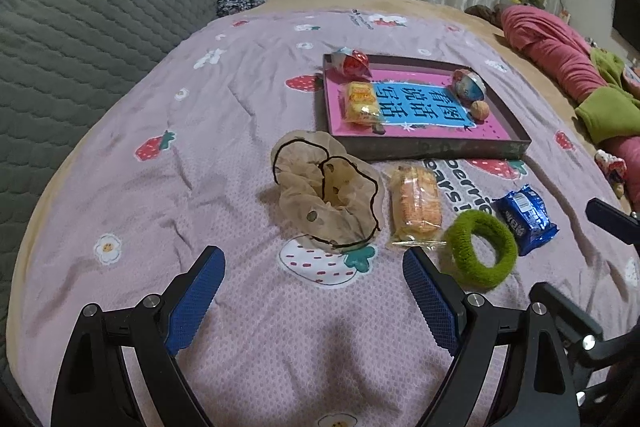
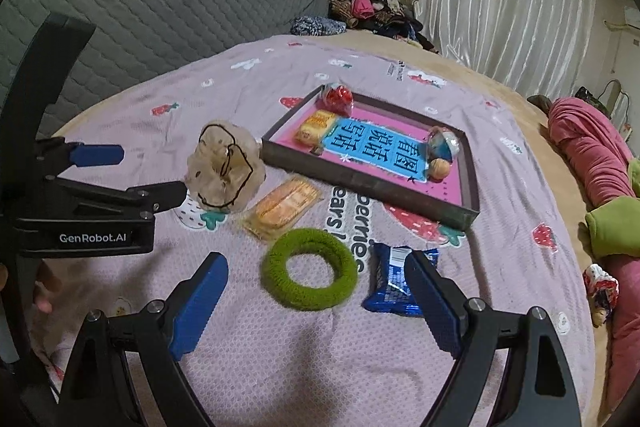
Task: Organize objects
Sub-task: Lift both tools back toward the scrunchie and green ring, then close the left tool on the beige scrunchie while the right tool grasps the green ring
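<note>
Four loose things lay on the bed before the tray (image 2: pixel 372 187). Nearest the wide-open, empty right claw (image 2: pixel 316 267) sat the green hair ring (image 2: pixel 308 269), soft and light; pinch one side. Left claw (image 1: pixel 314 259) was open too.

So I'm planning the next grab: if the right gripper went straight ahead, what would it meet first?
Probably the green hair ring, lying on the bedspread just ahead of the open right gripper; depth is uncertain.
</note>
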Available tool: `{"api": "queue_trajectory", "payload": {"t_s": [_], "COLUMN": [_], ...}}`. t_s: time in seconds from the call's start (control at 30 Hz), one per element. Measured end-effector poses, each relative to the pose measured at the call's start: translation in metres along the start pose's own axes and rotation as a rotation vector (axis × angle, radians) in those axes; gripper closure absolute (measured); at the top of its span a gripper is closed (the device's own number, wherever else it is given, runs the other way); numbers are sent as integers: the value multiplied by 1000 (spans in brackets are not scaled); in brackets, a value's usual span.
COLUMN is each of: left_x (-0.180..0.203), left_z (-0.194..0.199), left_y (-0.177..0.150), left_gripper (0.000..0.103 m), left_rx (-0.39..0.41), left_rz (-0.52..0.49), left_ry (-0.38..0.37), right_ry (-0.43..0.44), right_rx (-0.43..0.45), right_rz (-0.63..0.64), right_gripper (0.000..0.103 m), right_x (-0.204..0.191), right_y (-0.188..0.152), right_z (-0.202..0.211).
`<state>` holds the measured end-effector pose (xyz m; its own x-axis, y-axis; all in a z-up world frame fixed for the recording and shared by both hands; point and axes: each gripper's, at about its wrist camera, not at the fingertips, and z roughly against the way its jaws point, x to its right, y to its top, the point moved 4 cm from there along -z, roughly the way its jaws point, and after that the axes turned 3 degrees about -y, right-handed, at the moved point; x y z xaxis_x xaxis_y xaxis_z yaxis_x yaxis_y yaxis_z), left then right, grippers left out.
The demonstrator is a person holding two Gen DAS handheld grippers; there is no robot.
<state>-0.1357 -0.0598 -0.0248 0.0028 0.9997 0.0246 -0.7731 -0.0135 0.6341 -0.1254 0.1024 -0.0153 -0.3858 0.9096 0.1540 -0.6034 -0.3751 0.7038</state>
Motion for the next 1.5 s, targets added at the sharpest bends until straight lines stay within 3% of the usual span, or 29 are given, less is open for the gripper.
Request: {"api": "queue_trajectory", "payload": {"t_s": [0.43,0.9,1.03,1.2,1.3,1.43,1.47,1.5], "left_x": [-12,-19,-17,-19,-18,-17,-17,-17], "left_z": [-38,-82,-96,-112,-121,-126,-127,-127], "left_y": [6,29,32,31,31,34,35,36], "left_gripper": [12,12,12,12,12,12,17,32], "left_rx": [-51,-25,-39,-74,-86,-93,-93,-96], "left_rz": [46,53,32,52,70,88,93,101], "left_ry": [-6,-15,9,-13,-35,-59,-64,-72], "right_ry": [24,31,20,31,48,52,59,68], "right_rx": [-28,-63,-77,-103,-121,-149,-160,-168], "right_rz": [1,9,0,-33,-46,-52,-61,-68], "right_gripper": [13,13,13,14,23,46,54,57], "right_x": [-10,-24,-23,-19,-18,-18,-17,-16], "right_y": [-7,-11,-12,-14,-16,-17,-18,-19], "right_z": [-25,-55,-64,-77,-85,-93,-96,-98]}}
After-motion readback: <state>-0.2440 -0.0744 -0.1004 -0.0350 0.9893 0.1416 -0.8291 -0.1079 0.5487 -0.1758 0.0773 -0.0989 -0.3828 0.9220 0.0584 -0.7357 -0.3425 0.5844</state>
